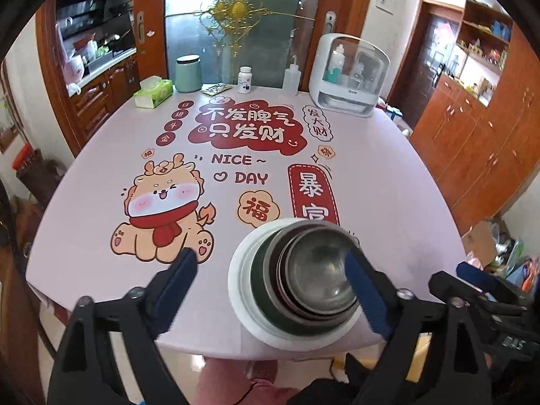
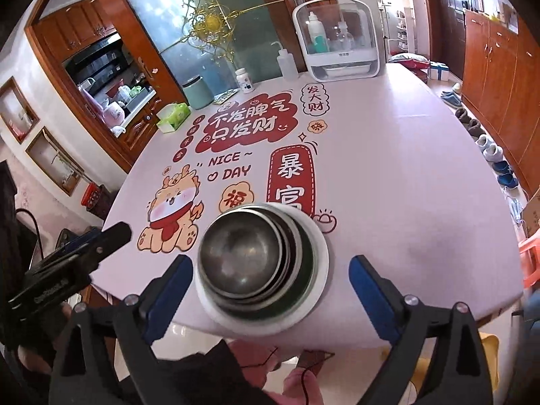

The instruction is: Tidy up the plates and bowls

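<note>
A pink table (image 1: 388, 175) fills the middle of both views, printed with a cartoon dragon (image 1: 162, 209) at lower left and red Chinese lettering above it. Along the far edge, from upper left to upper right, stand a green tissue box (image 1: 153, 92), a mint-green canister (image 1: 188, 73), a flat foil pill pack (image 1: 213, 89), a white pill bottle (image 1: 244, 80), a clear squeeze bottle (image 1: 292, 77) and a white storage case (image 1: 349, 74) holding bottles. At the right edge of the right wrist view, slippers (image 2: 489, 148) line the floor beside wooden cabinets (image 2: 499, 77).
</note>
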Demonstrator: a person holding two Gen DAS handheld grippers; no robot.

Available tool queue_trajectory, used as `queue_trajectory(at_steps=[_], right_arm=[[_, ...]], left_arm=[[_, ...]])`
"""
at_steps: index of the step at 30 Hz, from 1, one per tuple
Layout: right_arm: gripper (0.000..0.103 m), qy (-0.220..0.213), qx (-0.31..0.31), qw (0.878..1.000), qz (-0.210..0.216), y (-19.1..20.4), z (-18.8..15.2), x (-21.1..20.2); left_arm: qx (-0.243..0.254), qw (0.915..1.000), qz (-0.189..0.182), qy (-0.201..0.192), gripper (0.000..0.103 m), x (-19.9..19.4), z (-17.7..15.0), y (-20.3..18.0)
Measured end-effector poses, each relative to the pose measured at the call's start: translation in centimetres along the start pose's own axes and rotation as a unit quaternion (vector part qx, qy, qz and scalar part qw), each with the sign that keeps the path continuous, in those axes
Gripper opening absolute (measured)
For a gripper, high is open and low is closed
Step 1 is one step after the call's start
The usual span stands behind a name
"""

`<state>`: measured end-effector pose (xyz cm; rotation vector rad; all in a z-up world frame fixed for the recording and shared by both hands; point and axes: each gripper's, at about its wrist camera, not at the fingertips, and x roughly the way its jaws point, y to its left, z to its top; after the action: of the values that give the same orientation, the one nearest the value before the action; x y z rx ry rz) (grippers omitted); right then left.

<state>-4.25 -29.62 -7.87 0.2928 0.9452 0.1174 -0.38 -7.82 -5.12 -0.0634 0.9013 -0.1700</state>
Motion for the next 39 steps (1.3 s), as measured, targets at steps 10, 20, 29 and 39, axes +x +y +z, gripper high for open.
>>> queue_trajectory(at_steps=[10, 20, 29, 39], right_arm=[[0.097, -0.019, -0.019, 0.998, -0.06, 2.3, -2.7, -2.5], [0.098, -0.02, -0.049, 0.996, -0.075, 4.2, -3.9, -2.9], [0.103, -0.009, -0.047, 0.997, -0.061, 4.6, -3.9, -2.3], [0.103, -0.009, -0.05, 0.997, -0.056, 5.3, -3.6, -2.1]], left_arm=[[0.016, 0.9978, 0.061, -0.019, 0.091, -3.0, -2.0, -0.7], [0.004, 0.9938, 0.105, -0.035, 0.1, -5.0, -3.5, 0.1], [-0.003, 0.9939, 0.104, -0.035, 0.102, -4.9, -3.6, 0.8], [-0.011, 0.9942, 0.098, -0.043, 0.102, -4.8, -3.3, 1.3]])
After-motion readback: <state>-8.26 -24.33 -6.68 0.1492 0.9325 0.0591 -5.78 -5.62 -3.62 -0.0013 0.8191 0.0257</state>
